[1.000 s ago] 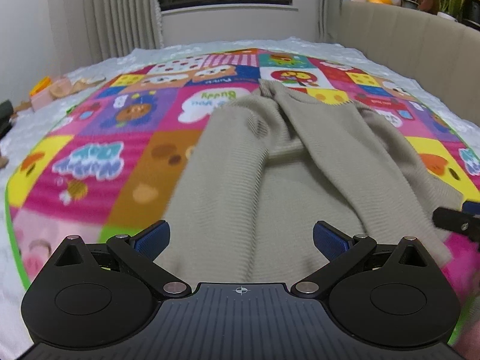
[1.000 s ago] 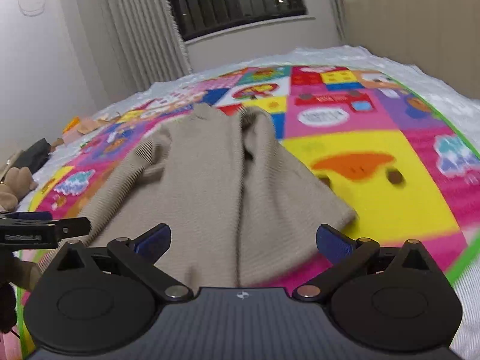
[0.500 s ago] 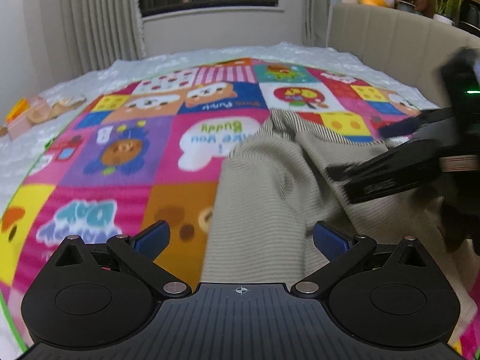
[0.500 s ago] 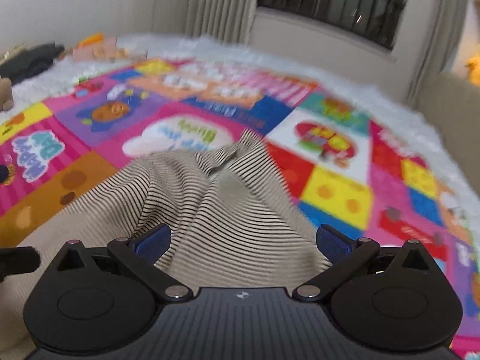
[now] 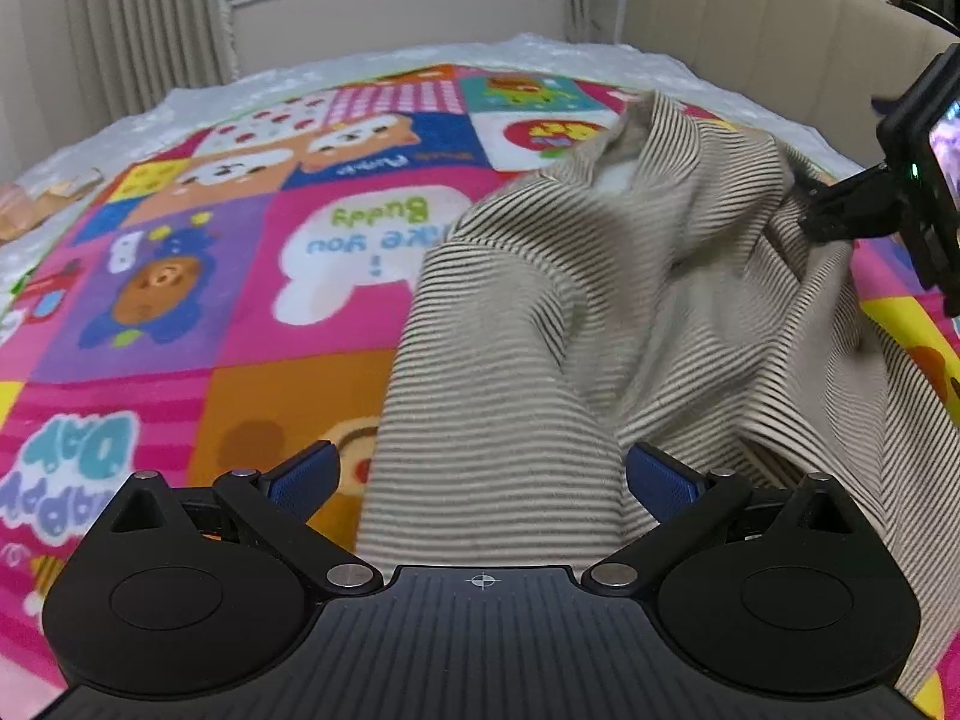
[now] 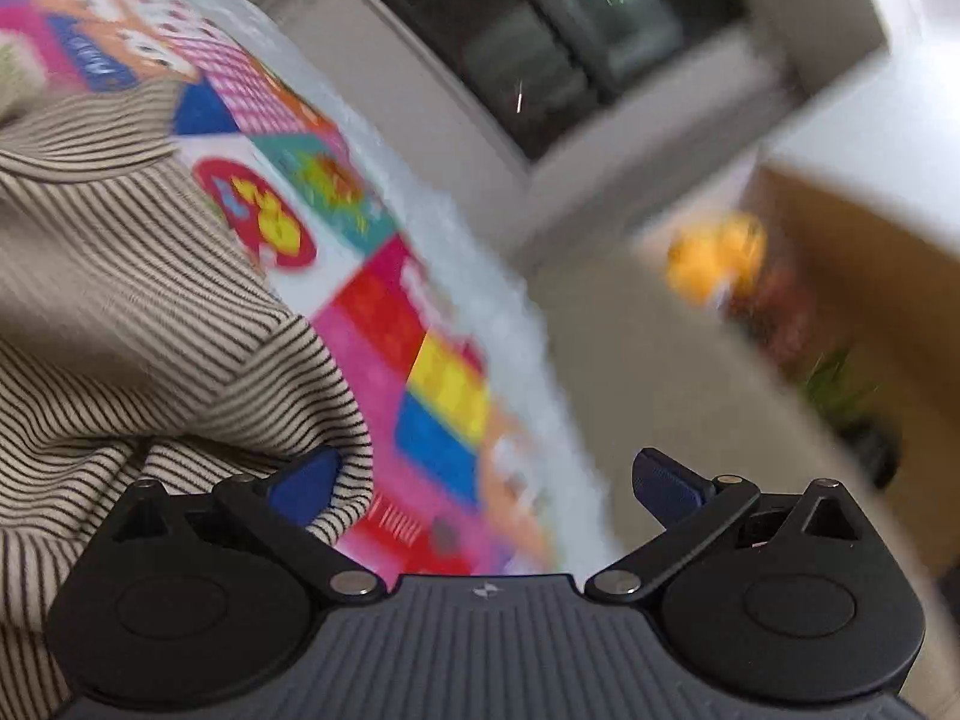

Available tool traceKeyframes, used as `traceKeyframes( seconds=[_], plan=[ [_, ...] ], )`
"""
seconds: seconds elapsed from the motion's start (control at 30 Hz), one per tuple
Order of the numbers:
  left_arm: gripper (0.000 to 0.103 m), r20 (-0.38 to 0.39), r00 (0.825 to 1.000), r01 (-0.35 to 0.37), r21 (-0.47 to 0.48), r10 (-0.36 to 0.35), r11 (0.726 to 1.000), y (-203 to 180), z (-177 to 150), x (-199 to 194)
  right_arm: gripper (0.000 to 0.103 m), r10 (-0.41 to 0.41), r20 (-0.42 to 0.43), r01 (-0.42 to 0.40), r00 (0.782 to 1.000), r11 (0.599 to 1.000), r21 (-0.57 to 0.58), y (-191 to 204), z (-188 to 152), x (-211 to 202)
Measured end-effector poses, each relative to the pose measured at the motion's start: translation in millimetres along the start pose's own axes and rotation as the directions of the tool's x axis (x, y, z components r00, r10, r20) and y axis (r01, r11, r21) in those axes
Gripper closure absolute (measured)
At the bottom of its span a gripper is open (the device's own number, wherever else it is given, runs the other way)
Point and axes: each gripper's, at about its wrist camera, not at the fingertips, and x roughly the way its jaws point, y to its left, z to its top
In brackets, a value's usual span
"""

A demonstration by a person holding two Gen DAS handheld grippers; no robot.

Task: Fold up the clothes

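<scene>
A: What's the room like?
B: A bed covered by a bright patchwork mat [image 5: 198, 276], with curtains, a dark window and a padded headboard [image 5: 750, 42] behind.
A: And the garment?
B: A striped top [image 5: 540, 348] lies rumpled on the mat's right half, bunched up toward the far edge.
A: How do the tools sit?
B: The left tool [image 5: 480, 474] is held low and level, its blue pads spread wide, with a fold of the top lying between them. The right tool [image 6: 486, 474] is rolled hard to one side, also spread wide; the top's edge drapes over its left pad [image 6: 303, 483].
A: Any trouble seeing?
B: The right view is badly blurred; a yellow blob [image 6: 717, 258] can't be made out. Only the left view shows the right tool from outside, its tip against the cloth.
</scene>
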Motion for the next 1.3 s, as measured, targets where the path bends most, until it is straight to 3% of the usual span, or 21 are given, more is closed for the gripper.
traceKeyframes(
  seconds=[0.1, 0.23, 0.27, 0.37, 0.43, 0.53, 0.63, 0.67, 0.7, 0.77, 0.9, 0.97, 1.03, 1.13, 1.27, 1.3],
  plan=[
    [0.000, -0.009, 0.999, -0.037, 0.087, 0.038, 0.996, -5, 1, 15, 0.000, 0.090, -0.041, -0.084, 0.995, 0.989, 0.122, -14, -11, 4],
    [0.000, 0.028, 0.985, -0.173, 0.185, 0.170, 0.967, 13, 14, 36, 0.000, 0.164, -0.006, -0.159, 0.986, 0.964, 0.215, -34, -22, -9],
    [0.000, 0.052, 0.974, -0.227, 0.192, 0.221, 0.955, 20, 20, 39, 0.000, 0.185, 0.006, -0.181, 0.983, 0.955, 0.235, -40, -21, -14],
    [0.000, 0.149, 0.886, -0.459, 0.154, 0.438, 0.875, 48, 40, 39, 0.000, 0.241, 0.030, -0.239, 0.970, 0.926, 0.294, -55, -22, -24],
    [0.000, 0.164, 0.857, -0.507, 0.085, 0.489, 0.858, 69, 50, 30, 0.000, 0.289, 0.035, -0.284, 0.957, 0.898, 0.337, -64, -27, -31],
    [0.000, 0.177, 0.893, -0.412, -0.046, 0.413, 0.910, 79, 47, 1, 0.000, 0.416, 0.075, -0.408, 0.906, 0.814, 0.413, -68, -38, -45],
    [0.000, 0.226, 0.952, -0.201, -0.038, 0.204, 0.979, 58, 27, -19, 0.000, 0.586, 0.171, -0.588, 0.792, 0.655, 0.475, -58, -50, -62],
    [0.000, 0.237, 0.962, -0.136, -0.024, 0.138, 0.990, 49, 19, -24, 0.000, 0.616, 0.213, -0.629, 0.759, 0.606, 0.487, -54, -52, -67],
    [0.000, 0.241, 0.966, -0.090, -0.008, 0.089, 0.996, 38, 11, -26, 0.000, 0.628, 0.246, -0.654, 0.738, 0.578, 0.488, -48, -53, -73],
    [0.000, 0.244, 0.968, -0.077, 0.032, 0.067, 0.997, 17, -5, -31, 0.000, 0.609, 0.299, -0.672, 0.734, 0.590, 0.448, -40, -54, -92],
    [0.000, 0.291, 0.945, -0.198, 0.151, 0.148, 0.969, -12, -37, -42, 0.000, 0.512, 0.394, -0.641, 0.763, 0.678, 0.360, -48, -63, -128],
    [0.000, 0.316, 0.935, -0.222, 0.163, 0.162, 0.961, -18, -43, -42, 0.000, 0.521, 0.421, -0.665, 0.743, 0.642, 0.381, -54, -69, -130],
    [0.000, 0.334, 0.929, -0.219, 0.155, 0.158, 0.963, -21, -43, -39, 0.000, 0.573, 0.404, -0.701, 0.713, 0.578, 0.417, -49, -70, -119],
    [0.000, 0.353, 0.925, -0.197, 0.129, 0.140, 0.972, -25, -41, -31, 0.000, 0.597, 0.337, -0.686, 0.728, 0.628, 0.367, -19, -74, -115],
    [0.000, 0.265, 0.958, -0.145, 0.130, 0.107, 0.981, -33, -45, -20, 0.000, 0.613, 0.249, -0.662, 0.749, 0.691, 0.289, 20, -79, -110],
    [0.000, 0.243, 0.963, -0.155, 0.141, 0.118, 0.978, -35, -48, -16, 0.000, 0.574, 0.263, -0.630, 0.775, 0.737, 0.244, 26, -80, -118]
  ],
)
